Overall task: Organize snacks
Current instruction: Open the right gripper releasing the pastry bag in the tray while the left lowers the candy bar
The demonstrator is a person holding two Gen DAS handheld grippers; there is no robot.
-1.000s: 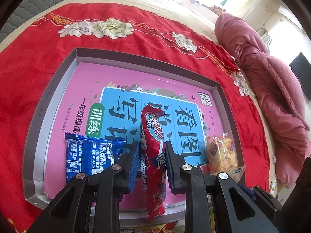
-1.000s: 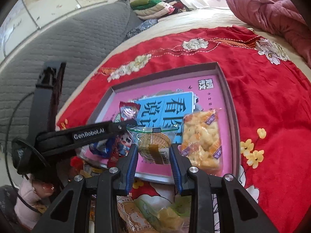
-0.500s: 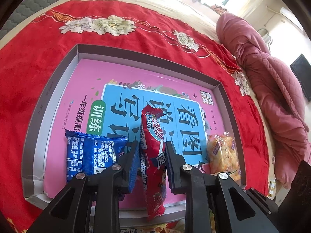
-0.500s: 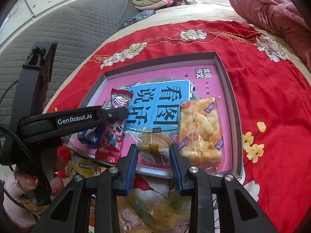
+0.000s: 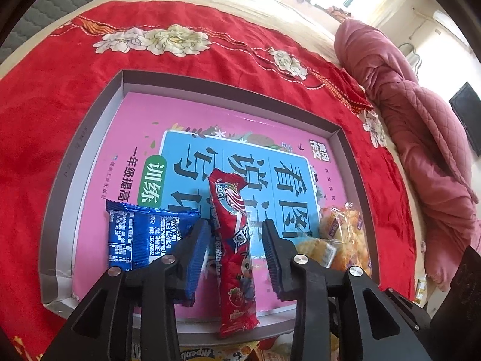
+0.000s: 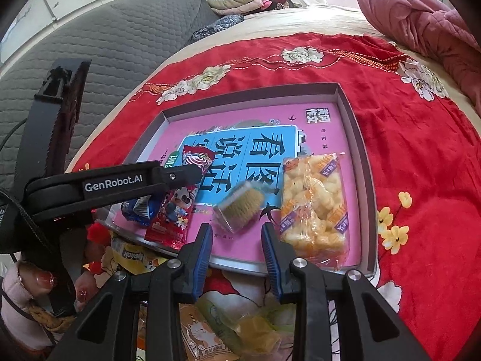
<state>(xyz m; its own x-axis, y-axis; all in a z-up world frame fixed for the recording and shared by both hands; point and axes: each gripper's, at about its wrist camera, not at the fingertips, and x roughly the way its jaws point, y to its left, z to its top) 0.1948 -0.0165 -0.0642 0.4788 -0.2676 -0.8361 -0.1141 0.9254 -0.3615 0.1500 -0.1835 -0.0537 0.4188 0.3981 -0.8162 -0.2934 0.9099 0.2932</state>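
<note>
Left wrist view shows the left tongs (image 5: pixel 234 240) with jaws that have just been opening around the red candy packet (image 5: pixel 233 246), which now lies between the pads without being pressed, resting in the tray (image 5: pixel 64 180) with its near end hanging over the tray's 6 o'clock rim. A blue snack packet (image 5: pixel 141 236) lies just beside it at 9 o'clock, and a bag of yellow puffs (image 5: pixel 339 237) sits at 3 o'clock near the tray's right wall. From the right wrist view, the right tongs (image 6: pixel 236 242) stand parted and empty, while a clear box holding a round biscuit (image 6: pixel 240 209) appears tilted and blurred just beyond the tips at 12 o'clock; whether it already rests on the tray cannot be told. The step in hand looks like setting snacks down side by side in the tray. To do it well, each pair of tongs should lift straight back once the jaws clear the wrapper, so that nothing drags or nudges the neighbours, and the red packet could be pushed further in from the rim.
</note>
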